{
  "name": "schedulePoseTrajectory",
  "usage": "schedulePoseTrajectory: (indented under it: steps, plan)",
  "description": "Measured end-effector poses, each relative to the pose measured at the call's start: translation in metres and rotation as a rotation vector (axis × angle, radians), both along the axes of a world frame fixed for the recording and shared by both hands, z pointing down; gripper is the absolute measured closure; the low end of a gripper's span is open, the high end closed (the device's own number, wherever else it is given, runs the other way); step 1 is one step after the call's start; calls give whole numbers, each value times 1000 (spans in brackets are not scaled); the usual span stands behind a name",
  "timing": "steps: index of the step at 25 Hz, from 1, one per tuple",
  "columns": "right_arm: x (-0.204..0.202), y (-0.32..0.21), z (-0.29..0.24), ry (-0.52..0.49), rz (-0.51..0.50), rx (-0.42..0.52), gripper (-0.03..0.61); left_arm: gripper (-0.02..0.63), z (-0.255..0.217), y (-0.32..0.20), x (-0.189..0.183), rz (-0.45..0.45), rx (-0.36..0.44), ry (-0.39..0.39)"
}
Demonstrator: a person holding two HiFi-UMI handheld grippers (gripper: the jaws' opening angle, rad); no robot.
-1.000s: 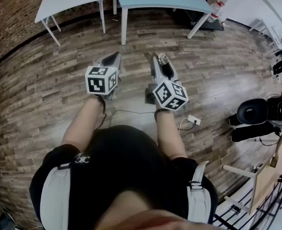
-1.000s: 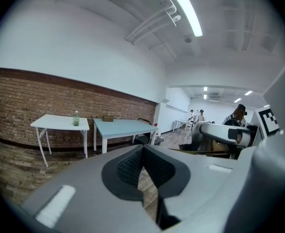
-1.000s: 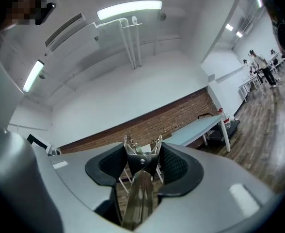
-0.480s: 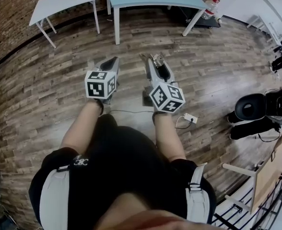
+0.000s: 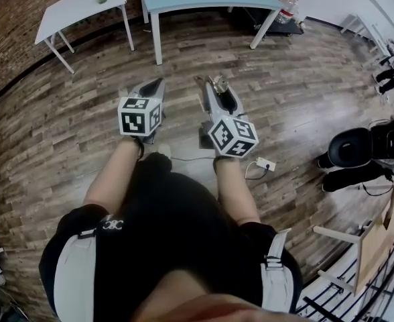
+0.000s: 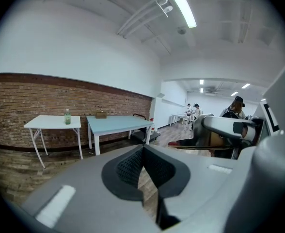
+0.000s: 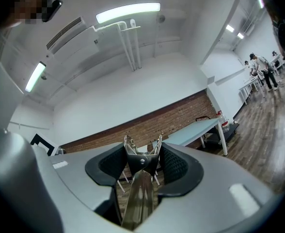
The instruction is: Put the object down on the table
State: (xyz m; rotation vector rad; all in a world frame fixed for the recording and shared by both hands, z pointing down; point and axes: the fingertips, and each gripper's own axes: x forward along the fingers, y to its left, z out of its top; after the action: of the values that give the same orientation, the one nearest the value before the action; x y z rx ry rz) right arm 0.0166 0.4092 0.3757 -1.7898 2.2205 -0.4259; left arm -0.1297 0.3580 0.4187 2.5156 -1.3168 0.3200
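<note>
Nearest, the right gripper (image 7: 143,155) has its jaws set wide and clamped on the metal tool (image 7: 141,166), with both black pads pressing on its dark hinged head. Two thin prongs rise past the jaw tips. The shiny shank runs back between the jaws and is cut off by the gripper body, so what kind of tool it is cannot be told. In the head view only its small bright end shows at the jaw tips, held in the air over the floor, well short of the tables. The left gripper (image 6: 142,153) has its jaws drawn together, the pads meeting at the tips with nothing between them. A narrow sliver of floor shows through the wedge behind the tips, and the grey body hides most of what lies below these jaws. Beneath both pairs of jaws spreads the wooden plank floor (image 5: 63,133), where a white power strip (image 5: 265,164) and its cable lie behind and to the right of the right jaws. Well ahead of the jaws stands a white table (image 6: 53,122) with a green bottle (image 6: 67,116) upright on it. Just to its right is a light blue table (image 6: 116,123) bearing a brown thing too small to name. Behind both runs a brick wall (image 6: 45,93) under white plaster. Off to the right of the jaws, black rounded shapes (image 5: 364,154) sit on the floor, and what they are is unclear. Farthest off, people (image 6: 195,110) stand in a bright back room, and long ceiling lights (image 7: 128,12) run overhead.
</note>
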Motion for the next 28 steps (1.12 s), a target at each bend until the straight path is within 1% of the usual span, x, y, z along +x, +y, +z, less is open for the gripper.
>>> schedulePoseTrajectory:
  steps: [6, 13, 18, 28]
  plan:
    - [6, -28, 5, 4, -4, 4, 353, 614, 4, -31, 7, -4, 5, -7]
    - [11, -93, 7, 18, -9, 19, 353, 614, 5, -93, 18, 7, 22, -4]
    - [14, -146, 13, 24, 3, 4, 353, 614, 16, -147, 24, 21, 2, -8]
    - [41, -262, 16, 25, 54, -26, 353, 614, 22, -271, 49, 59, -38, 12]
